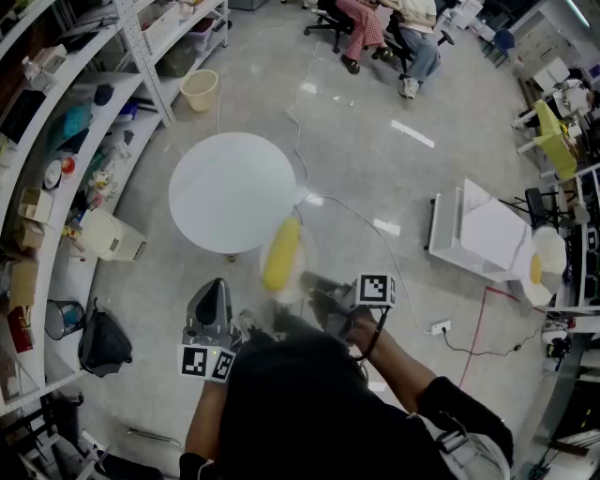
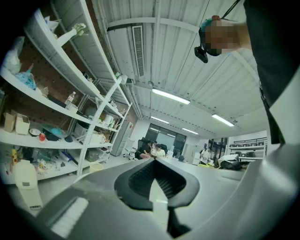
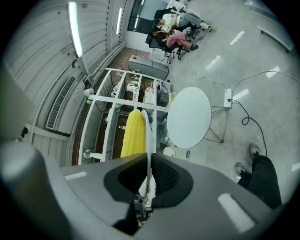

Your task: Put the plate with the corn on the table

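Note:
A yellow corn cob (image 1: 281, 253) lies on a clear plate (image 1: 302, 255) that hangs in the air just off the near right edge of the round white table (image 1: 232, 192). My right gripper (image 1: 315, 287) is shut on the plate's near rim. In the right gripper view the plate (image 3: 148, 136) shows edge-on between the pads, with the corn (image 3: 133, 133) on its left and the table (image 3: 190, 117) beyond. My left gripper (image 1: 212, 287) hangs to the left of the plate, apart from it. Its jaws (image 2: 157, 161) are shut with nothing in them.
White shelving (image 1: 66, 141) full of items runs along the left, with a beige bin (image 1: 199, 89) at its far end and a white canister (image 1: 108, 234) at its foot. A black bag (image 1: 103, 342) lies near left. Seated people (image 1: 384, 28) are far back. A white stand (image 1: 487, 234) and floor cables (image 1: 441, 328) are at the right.

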